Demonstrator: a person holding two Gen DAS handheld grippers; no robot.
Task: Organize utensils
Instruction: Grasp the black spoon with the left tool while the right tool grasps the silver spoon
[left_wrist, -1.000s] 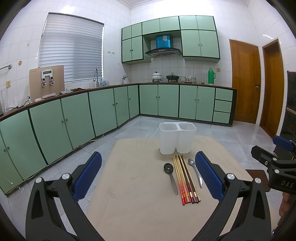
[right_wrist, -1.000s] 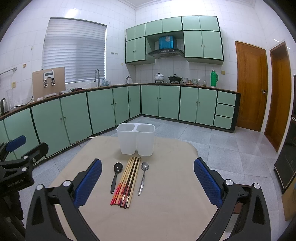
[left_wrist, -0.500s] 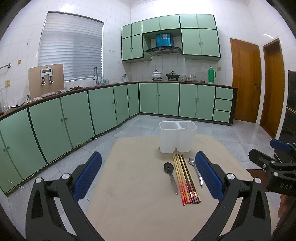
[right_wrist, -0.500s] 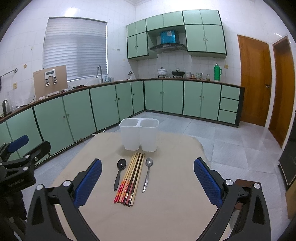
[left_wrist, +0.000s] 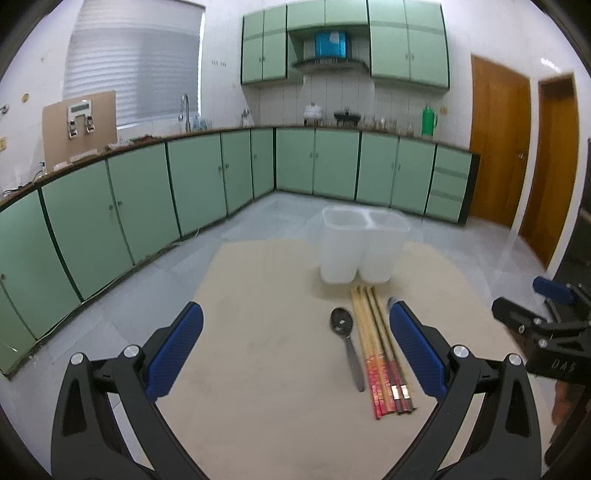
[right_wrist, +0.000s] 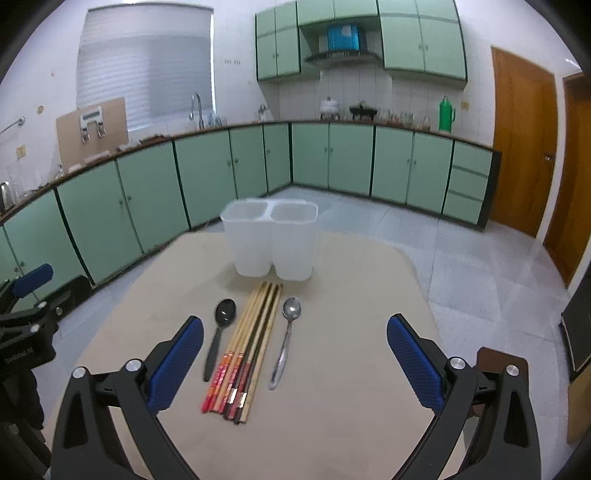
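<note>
A white two-compartment holder (left_wrist: 364, 248) (right_wrist: 271, 240) stands empty at the far side of the beige table (left_wrist: 266, 369) (right_wrist: 332, 406). In front of it lie a black spoon (left_wrist: 345, 341) (right_wrist: 220, 332), a bundle of several chopsticks (left_wrist: 378, 356) (right_wrist: 251, 345) and a steel spoon (right_wrist: 286, 338), which my left finger mostly hides in the left wrist view. My left gripper (left_wrist: 293, 347) is open and empty above the table, left of the utensils. My right gripper (right_wrist: 295, 354) is open and empty, above and around the utensils' near ends.
Green kitchen cabinets (left_wrist: 184, 192) run along the left and back walls beyond the table. Wooden doors (right_wrist: 524, 144) are at the right. The right gripper's body (left_wrist: 550, 343) shows at the right edge of the left wrist view, and the left gripper's body (right_wrist: 26, 325) at the left edge of the right wrist view.
Both grippers have moved forward and lower toward the table; the holder and utensils look larger. The right gripper has shifted left over the utensils. Both stay open.
</note>
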